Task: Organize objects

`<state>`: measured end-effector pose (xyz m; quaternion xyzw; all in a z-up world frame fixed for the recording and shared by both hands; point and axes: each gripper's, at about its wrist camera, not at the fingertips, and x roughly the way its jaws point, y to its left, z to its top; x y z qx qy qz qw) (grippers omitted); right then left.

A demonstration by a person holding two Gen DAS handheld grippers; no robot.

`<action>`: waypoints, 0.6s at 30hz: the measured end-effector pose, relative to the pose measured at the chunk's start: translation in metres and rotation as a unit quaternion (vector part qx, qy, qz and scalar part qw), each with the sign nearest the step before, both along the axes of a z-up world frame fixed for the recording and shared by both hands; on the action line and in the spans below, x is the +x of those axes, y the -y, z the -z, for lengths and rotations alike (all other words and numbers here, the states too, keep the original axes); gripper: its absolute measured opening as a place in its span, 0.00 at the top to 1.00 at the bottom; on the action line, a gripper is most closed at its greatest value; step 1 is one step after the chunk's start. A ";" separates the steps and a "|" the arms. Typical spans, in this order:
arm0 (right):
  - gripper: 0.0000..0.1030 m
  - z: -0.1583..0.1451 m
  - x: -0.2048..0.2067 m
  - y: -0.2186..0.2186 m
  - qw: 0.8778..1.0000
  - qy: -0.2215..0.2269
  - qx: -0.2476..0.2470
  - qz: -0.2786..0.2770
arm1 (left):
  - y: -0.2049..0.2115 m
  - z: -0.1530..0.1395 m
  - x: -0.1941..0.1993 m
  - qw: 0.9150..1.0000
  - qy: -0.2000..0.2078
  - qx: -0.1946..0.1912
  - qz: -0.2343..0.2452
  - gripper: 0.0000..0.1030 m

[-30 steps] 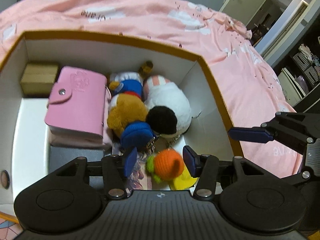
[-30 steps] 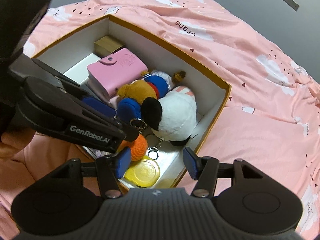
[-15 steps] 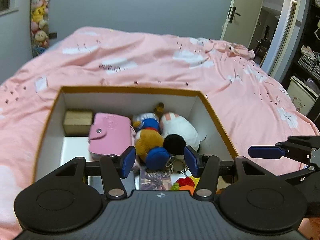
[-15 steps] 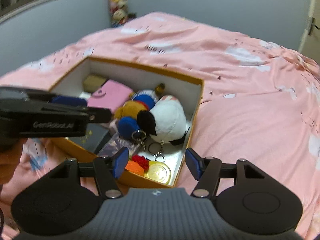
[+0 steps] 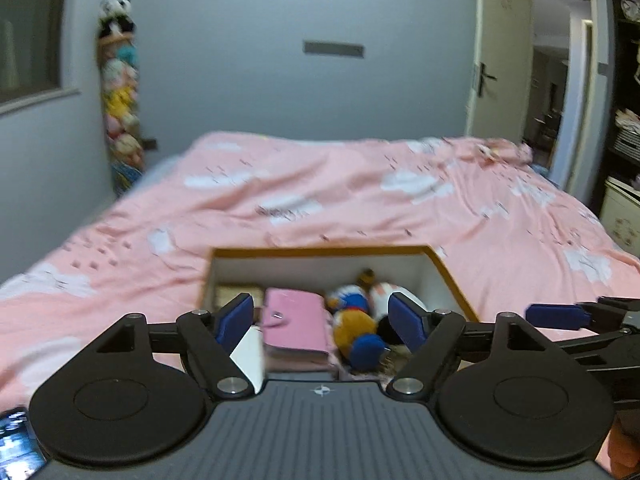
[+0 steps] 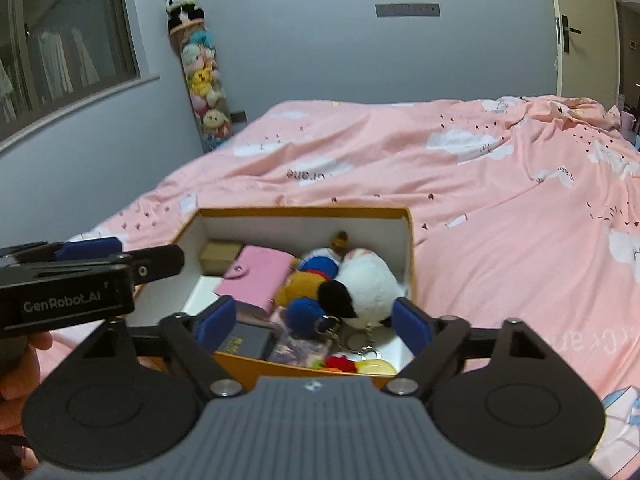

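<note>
An orange-rimmed white box (image 6: 408, 240) lies on the pink bed. It holds a pink wallet (image 6: 256, 276), a small tan box (image 6: 220, 254), a white plush (image 6: 366, 280), a brown and blue plush (image 6: 306, 284), a black box (image 6: 244, 340), keyrings and a yellow disc (image 6: 376, 367). The box (image 5: 444, 272) and the wallet (image 5: 294, 328) also show in the left wrist view. My left gripper (image 5: 322, 322) is open and empty, above the box's near side. My right gripper (image 6: 312, 324) is open and empty, above the box's near edge.
The pink bedspread (image 6: 500, 184) spreads all around the box. A tall tube of plush toys (image 6: 204, 80) stands by the grey wall at the left. A door (image 5: 500, 60) and shelves are at the right. The left gripper's body (image 6: 68, 292) shows at the right view's left.
Both grippers have pulled up and back from the box and tilted toward level, so the room now shows. Both stay open and empty. The box's contents have not moved.
</note>
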<state>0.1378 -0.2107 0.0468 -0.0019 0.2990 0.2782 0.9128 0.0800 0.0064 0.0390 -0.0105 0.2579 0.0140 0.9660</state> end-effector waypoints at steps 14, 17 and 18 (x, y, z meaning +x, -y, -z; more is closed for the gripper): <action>0.01 0.006 -0.021 -0.013 0.999 0.030 -0.010 0.033 | -0.019 0.028 -0.008 0.996 -0.055 0.027 -0.063 0.13; 0.01 0.014 -0.017 -0.011 0.999 0.013 -0.011 0.044 | -0.021 0.036 -0.003 0.994 -0.083 0.014 -0.068 0.13; 0.01 0.017 -0.016 -0.010 0.999 0.008 -0.015 0.047 | -0.023 0.039 -0.002 0.993 -0.092 0.006 -0.068 0.13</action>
